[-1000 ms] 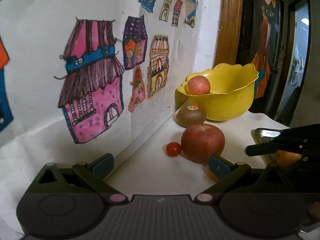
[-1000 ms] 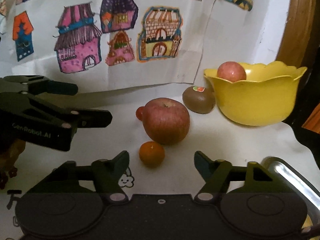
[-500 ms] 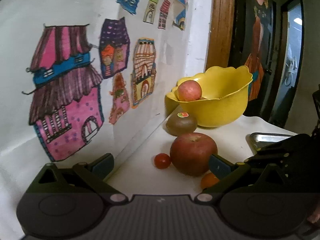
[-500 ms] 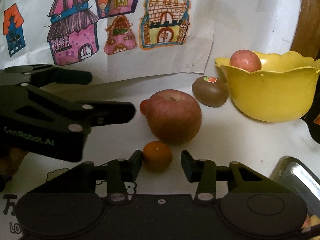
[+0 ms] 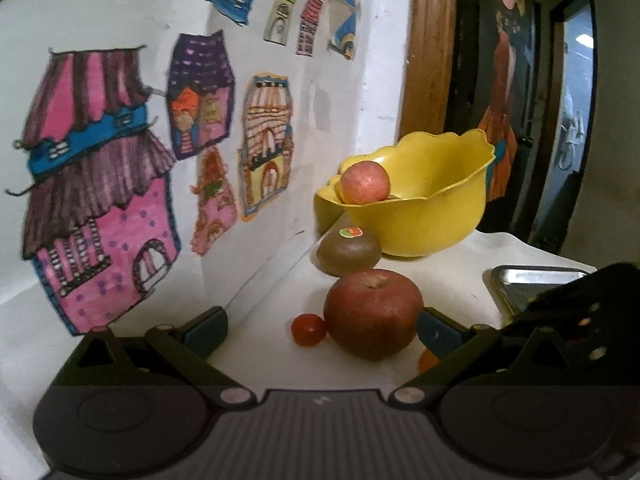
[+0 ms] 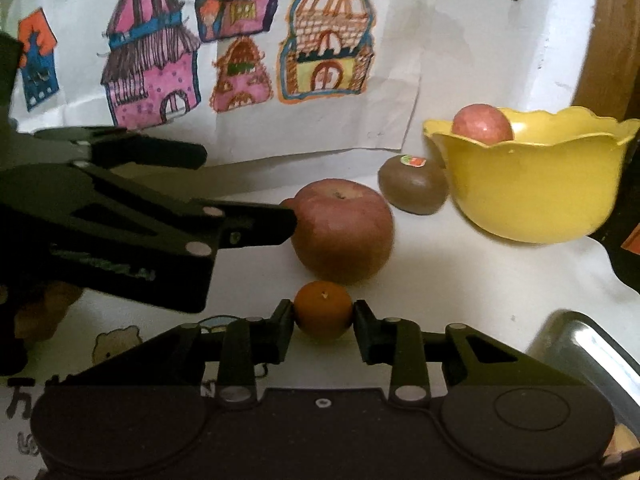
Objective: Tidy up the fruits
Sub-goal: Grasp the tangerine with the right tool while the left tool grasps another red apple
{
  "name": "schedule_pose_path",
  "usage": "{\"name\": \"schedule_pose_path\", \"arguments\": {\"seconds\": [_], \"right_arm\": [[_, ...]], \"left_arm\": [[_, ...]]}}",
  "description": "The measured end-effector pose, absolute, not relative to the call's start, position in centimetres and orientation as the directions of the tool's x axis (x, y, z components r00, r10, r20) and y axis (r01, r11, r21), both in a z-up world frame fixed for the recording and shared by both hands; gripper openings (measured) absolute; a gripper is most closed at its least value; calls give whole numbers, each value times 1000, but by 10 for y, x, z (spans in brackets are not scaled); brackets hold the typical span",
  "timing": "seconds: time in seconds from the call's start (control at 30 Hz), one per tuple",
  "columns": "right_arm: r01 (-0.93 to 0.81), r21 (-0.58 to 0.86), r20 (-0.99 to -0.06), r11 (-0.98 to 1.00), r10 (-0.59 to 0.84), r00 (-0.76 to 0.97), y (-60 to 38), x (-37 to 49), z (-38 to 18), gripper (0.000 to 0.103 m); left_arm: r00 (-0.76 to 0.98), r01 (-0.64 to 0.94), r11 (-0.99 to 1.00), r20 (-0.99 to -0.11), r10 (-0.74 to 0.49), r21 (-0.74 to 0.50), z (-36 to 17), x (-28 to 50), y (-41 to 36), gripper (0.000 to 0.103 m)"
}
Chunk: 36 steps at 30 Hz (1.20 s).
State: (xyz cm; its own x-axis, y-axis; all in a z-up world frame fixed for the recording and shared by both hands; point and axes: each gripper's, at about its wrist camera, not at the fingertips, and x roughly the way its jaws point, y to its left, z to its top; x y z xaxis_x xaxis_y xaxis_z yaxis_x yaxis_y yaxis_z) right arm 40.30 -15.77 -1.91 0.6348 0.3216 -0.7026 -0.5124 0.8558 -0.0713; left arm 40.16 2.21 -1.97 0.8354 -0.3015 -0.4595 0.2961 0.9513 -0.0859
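Two claws work the desk [image 6: 460, 272]: the right claw [image 6: 323, 318] pinches a small orange [image 6: 323, 310], big apple [image 6: 343, 235] just ahead; the left claw [image 5: 322, 330] gapes wide, empty, apple beyond its tips.

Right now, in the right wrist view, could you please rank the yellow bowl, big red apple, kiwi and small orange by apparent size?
1. yellow bowl
2. big red apple
3. kiwi and small orange: look alike; the orange sits nearer the camera, so unranked.
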Motion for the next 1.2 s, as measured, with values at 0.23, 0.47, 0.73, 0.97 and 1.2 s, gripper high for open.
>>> {"name": "schedule_pose_path", "arguments": {"seconds": [0.23, 0.47, 0.73, 0.97, 1.2], "right_arm": [[-490, -90, -680, 867, 306, 667, -182, 378, -2, 34], [-468, -90, -647, 879, 305, 699, -201, 363, 9, 34], [-476, -82, -641, 876, 319, 698, -205, 359, 12, 34], [-477, -74, -643, 876, 323, 694, -206, 360, 11, 34], [-456, -74, -635, 887, 311, 707, -212, 357, 14, 34]], "left_arm": [[819, 389, 921, -454, -352, -12, -29, 416, 1, 103], [794, 463, 885, -466, -390, 48, -33, 436, -22, 103], [736, 493, 869, -552, -391, 43, -41, 454, -28, 102], [725, 512, 852, -588, -359, 112, -46, 455, -38, 81], [740, 488, 863, -586, -330, 130, -46, 453, -40, 77]]}}
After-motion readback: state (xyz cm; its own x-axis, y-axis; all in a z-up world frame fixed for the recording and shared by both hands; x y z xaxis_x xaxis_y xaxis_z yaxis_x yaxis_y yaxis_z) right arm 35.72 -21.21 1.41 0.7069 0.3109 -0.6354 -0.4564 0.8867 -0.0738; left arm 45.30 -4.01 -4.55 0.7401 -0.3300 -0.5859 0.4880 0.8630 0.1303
